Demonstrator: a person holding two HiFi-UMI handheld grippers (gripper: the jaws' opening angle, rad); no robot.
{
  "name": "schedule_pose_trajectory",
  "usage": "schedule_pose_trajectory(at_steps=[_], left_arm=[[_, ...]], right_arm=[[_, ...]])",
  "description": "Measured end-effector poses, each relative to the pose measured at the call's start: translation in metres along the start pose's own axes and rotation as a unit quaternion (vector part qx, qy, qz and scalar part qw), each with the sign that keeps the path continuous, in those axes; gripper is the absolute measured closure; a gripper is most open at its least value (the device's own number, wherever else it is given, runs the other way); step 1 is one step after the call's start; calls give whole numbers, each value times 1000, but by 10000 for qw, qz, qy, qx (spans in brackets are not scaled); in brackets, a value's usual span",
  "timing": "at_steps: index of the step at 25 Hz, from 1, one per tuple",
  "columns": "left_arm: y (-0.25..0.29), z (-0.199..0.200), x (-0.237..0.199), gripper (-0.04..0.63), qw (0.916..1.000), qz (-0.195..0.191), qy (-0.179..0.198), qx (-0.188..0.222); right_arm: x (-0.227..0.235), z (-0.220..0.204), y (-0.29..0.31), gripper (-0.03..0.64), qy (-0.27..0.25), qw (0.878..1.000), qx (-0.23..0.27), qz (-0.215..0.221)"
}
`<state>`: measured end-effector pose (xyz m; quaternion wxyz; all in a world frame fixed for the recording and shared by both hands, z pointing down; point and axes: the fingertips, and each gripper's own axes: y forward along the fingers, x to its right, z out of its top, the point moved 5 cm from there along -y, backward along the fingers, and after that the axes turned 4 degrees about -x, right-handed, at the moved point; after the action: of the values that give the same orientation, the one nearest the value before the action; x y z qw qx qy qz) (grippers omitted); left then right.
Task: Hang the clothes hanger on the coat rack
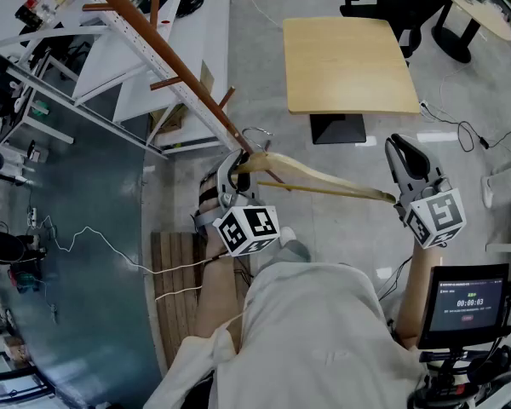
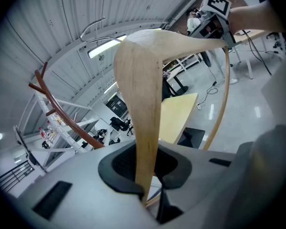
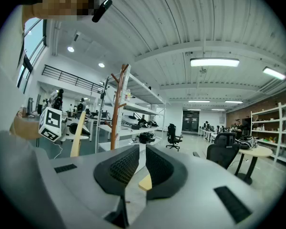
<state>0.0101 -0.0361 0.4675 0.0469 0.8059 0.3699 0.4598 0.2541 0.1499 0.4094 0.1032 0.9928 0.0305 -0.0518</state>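
Far left, the coat rack (image 1: 153, 46): brown pole slanting up and away, short pegs off both sides. Just right of its near end, the left hand-held gripper (image 1: 232, 175), clamped tight on one arm of the wooden clothes hanger (image 2: 143, 104). Wire hook (image 1: 255, 130) at that same end, poking up beside the pole in the head view; touching or not, cannot tell. No peg through it yet. Long axis of the hanger running left to right, gripper to gripper. Over at the right, the right hand-held gripper (image 3: 137, 171), jaws all but together, the hanger's pale tip pinched low between them. Rack ahead and to the left, so much nearer the left side. Looks like a lift-and-reach toward a peg, led from the left.
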Motion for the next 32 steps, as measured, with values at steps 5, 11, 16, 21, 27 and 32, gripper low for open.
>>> schedule_pose_trajectory(at_steps=[5,11,16,21,27,32], left_arm=[[44,-7,-39,546,9999,-40,121,75],[82,-13,-62,546,9999,28,129,-79],[92,-21,-79,546,9991,207,-25,-372],[92,-33,-94,546,9959,490,-225,-726],[71,-66,-124,546,9854,1023,-515,-1263],[63,-80,-147,546,9754,1433,-537,-1588]], right_arm=[[-1,18,58,569,-53,10000,20,-63],[2,28,118,569,-285,9994,9,198],[3,39,156,569,-391,9972,15,633],[0,49,193,569,-553,9915,43,1174],[-35,72,247,568,-797,9751,280,2049],[-59,86,283,568,-965,9571,538,2679]])
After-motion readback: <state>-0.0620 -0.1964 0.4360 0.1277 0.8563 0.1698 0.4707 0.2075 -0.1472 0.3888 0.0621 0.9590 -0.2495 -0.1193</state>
